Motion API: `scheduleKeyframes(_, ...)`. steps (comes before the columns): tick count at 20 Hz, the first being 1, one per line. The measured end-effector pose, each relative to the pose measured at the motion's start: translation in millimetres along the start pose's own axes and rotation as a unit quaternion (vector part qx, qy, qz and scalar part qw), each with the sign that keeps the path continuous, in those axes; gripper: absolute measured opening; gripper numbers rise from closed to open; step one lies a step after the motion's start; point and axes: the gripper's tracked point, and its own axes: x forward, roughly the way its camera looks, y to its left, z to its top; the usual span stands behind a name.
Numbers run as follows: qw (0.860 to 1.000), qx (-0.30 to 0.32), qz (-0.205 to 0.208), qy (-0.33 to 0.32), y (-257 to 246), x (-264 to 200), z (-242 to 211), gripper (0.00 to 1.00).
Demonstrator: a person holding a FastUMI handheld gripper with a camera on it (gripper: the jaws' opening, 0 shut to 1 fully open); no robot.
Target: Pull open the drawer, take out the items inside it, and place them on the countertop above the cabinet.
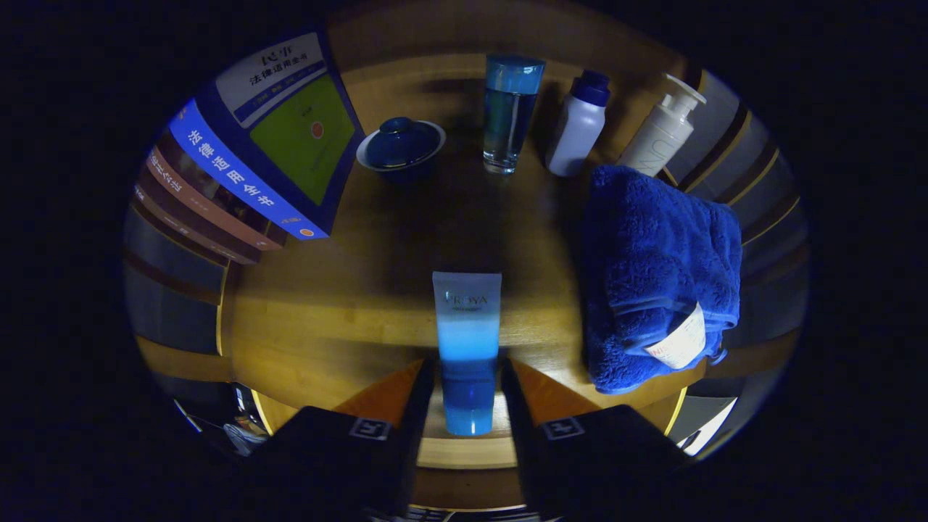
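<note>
We hold the blue tube point(467, 348) in our gripper point(467, 395), one finger tight on each side, so it stands up over the wooden bench point(333, 304) near the towel point(656, 268).

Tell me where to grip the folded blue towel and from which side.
Grip the blue towel at its folded edge by the paper label, coming from above; it lies flat, thick and soft on the wooden top. The fingers now flank a blue tube, contact unclear.
</note>
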Motion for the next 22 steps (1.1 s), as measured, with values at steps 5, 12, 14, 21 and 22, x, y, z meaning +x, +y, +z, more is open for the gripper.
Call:
scheduleKeyframes(5, 0.999, -0.005, -0.013, -0.031, -1, -15, -1, 1.0)
scheduleKeyframes(12, 0.991, -0.019, 0.024, -0.129, 25, -82, -27, 1.0)
scheduleKeyframes(14, 0.985, -0.022, 0.029, -0.17, 31, -103, -40, 1.0)
scheduleKeyframes(21, 0.94, 0.007, 0.069, -0.335, 49, -185, -94, 1.0)
scheduleKeyframes(22, 0.929, 0.009, 0.07, -0.364, 51, -190, -105, 1.0)
